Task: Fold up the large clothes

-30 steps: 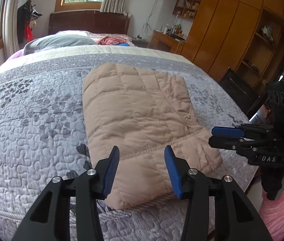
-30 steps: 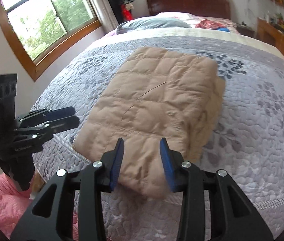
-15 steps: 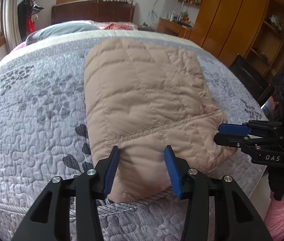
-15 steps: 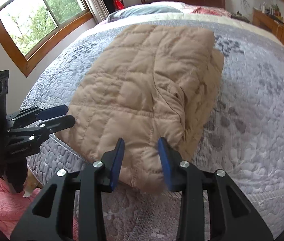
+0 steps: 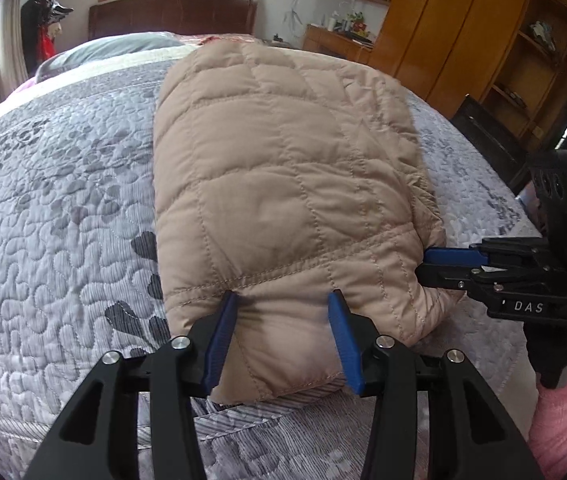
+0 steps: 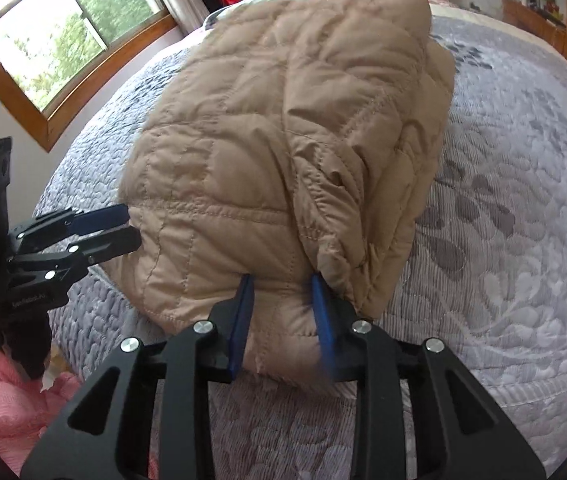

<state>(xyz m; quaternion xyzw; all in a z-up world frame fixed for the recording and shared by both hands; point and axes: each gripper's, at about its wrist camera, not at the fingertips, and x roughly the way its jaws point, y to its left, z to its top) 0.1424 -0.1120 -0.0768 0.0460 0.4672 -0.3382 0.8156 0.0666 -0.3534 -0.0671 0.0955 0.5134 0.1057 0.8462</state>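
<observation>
A tan quilted jacket (image 5: 283,160) lies folded lengthwise on the grey patterned bed quilt (image 5: 63,200), its hem toward me near the bed's foot edge. My left gripper (image 5: 283,312) is down on the hem's left part, its blue jaws apart with puffy fabric between them. In the right wrist view the same jacket (image 6: 283,120) shows a loose folded layer along its right side. My right gripper (image 6: 281,300) straddles the hem beside that fold, jaws apart with fabric between. Each gripper shows in the other's view, the right gripper (image 5: 435,264) and the left gripper (image 6: 123,228) both at the hem.
Pillows (image 5: 103,52) and a dark headboard (image 5: 171,12) are at the bed's far end. A wooden wardrobe (image 5: 463,40) stands along the right side, a window (image 6: 63,40) on the left. A pink sleeve (image 5: 563,420) holds the right tool.
Both grippers have come down and forward onto the jacket's near hem, so the fabric now sits between each pair of jaws. The jacket itself has not shifted.
</observation>
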